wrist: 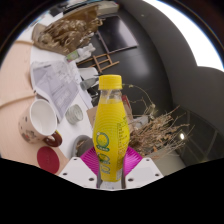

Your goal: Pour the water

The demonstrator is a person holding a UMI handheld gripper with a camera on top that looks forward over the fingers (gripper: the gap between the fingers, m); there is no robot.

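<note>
Cluttered worktop (35,55) lies beyond; the gripper (110,172) is clamped on a yellow bottle (110,130), upright, cap (110,82) on. A mug (38,120) waits nearby, apart. Judging from this, pouring has not begun.

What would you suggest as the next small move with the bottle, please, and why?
Probably carry the yellow bottle left toward the mug. The gripper has its jaws pressing on the bottle's base, while the mug stands apart at the left. The bottle's yellow cap looks on, so pouring seems premature.
</note>
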